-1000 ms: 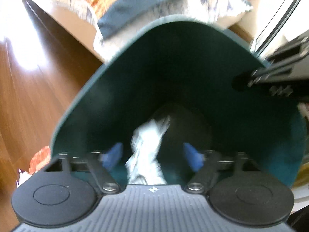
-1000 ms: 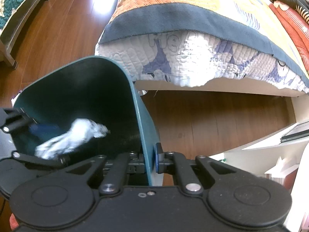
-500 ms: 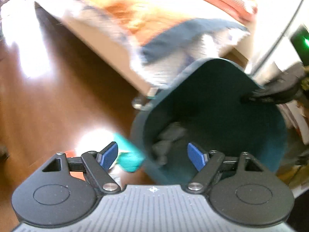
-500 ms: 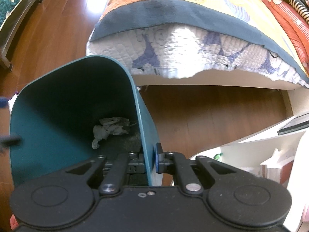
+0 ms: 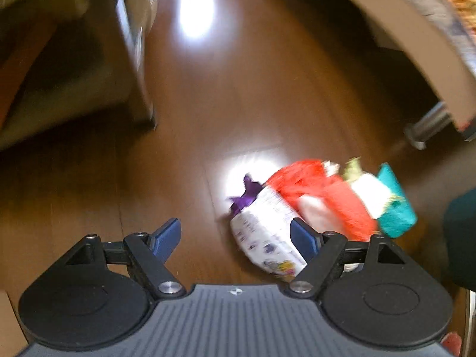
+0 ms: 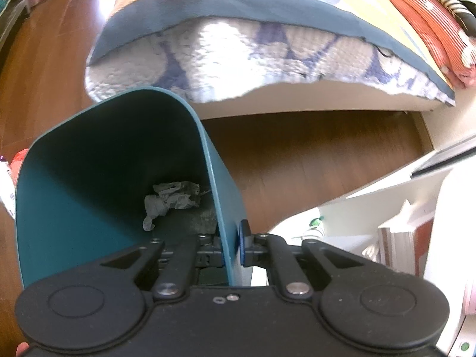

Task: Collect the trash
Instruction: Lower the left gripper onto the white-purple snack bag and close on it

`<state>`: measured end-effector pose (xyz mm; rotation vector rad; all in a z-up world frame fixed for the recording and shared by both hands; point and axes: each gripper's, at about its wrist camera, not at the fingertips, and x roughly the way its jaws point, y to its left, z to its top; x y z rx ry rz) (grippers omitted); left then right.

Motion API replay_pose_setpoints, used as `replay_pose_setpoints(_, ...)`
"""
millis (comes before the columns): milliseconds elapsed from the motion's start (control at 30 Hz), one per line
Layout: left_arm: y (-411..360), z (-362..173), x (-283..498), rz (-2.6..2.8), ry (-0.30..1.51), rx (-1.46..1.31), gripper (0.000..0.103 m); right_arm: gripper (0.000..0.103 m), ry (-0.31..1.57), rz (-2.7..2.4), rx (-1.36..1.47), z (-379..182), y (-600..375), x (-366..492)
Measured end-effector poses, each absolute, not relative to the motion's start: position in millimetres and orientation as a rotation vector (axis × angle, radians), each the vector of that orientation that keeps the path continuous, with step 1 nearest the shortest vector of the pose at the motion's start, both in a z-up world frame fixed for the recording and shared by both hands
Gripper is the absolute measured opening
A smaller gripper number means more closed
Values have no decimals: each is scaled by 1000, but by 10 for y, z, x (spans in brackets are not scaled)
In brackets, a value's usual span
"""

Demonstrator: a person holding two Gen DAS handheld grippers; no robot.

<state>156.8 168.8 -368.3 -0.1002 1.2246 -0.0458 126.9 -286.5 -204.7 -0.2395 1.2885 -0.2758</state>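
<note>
Where jaws gape, wrappers (image 5: 312, 205) just right.

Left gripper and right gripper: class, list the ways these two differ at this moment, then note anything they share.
The left gripper is open and empty; the right gripper is shut on the teal bin wall. The left gripper hangs over the wrappers on the wooden floor; the right gripper stays at the bin. Both have blue pads and black arms.

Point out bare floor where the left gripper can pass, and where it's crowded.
Free: the wood floor between the low furniture and the bed frame. Crowded: right of the open left gripper, where the wrappers lie by the bin.
</note>
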Motion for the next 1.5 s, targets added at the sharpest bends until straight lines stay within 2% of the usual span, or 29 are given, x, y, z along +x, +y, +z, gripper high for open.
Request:
replay_pose_setpoints(167,1441,-4114,1550,-81,1261,-112,80,9,1304,-303,-207,-2109,-2936,1245)
replay_pose_setpoints(567,1413,-4700,1786,30,1374,-445,80,9,1332,-292,-170,-2210,-2904,1174)
replay_pose_setpoints(900,1203,-4801,1789,31,1395,-341,80,9,1330,-278,-163,-2220,-2867,1127)
replay_pose_setpoints(967,1190,-4813,1802,28,1393,-340,76,9,1330,-279,-164,-2222,-2859,1122)
replay_pose_setpoints(1100,1213,-4817,1812,29,1392,-382,59,9,1327,-280,-158,-2216,-2843,1127)
replay_pose_setpoints(1367,1275,-4660,1791,27,1409,-343,49,9,1314,-268,-152,-2158,-2809,1130)
replay_pose_setpoints(1500,1258,-4457,1750,-6,1406,-284,49,9,1307,-269,-138,-2127,-2832,1124)
